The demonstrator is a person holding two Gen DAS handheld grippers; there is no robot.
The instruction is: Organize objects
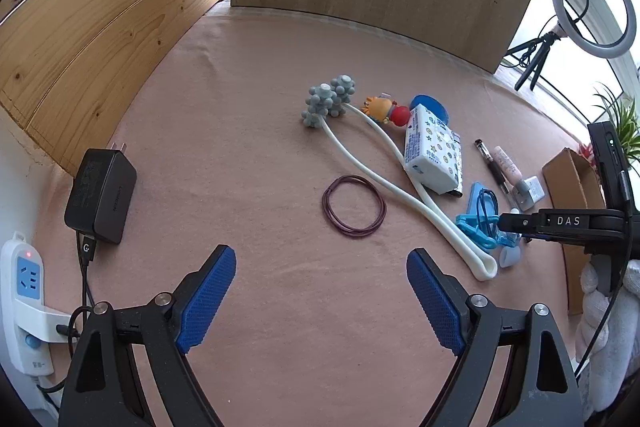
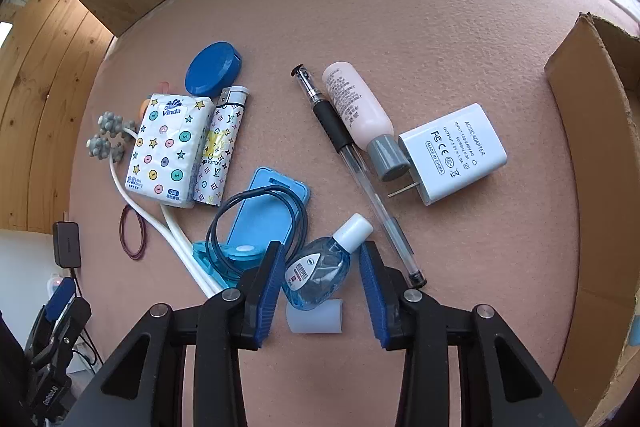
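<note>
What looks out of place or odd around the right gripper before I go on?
Nothing is spilled or broken. One oddity: the dark cord loop lies tangled over the light blue case and turquoise clip, right beside the small blue bottle between the right gripper fingers, so it might snag.

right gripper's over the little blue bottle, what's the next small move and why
Probably close the right gripper the rest of the way. The small clear blue bottle with the white cap already lies between its blue ribbed pads, which look not quite touching it. The open brown cardboard box waits to the right, and the left gripper hangs open, empty.
</note>
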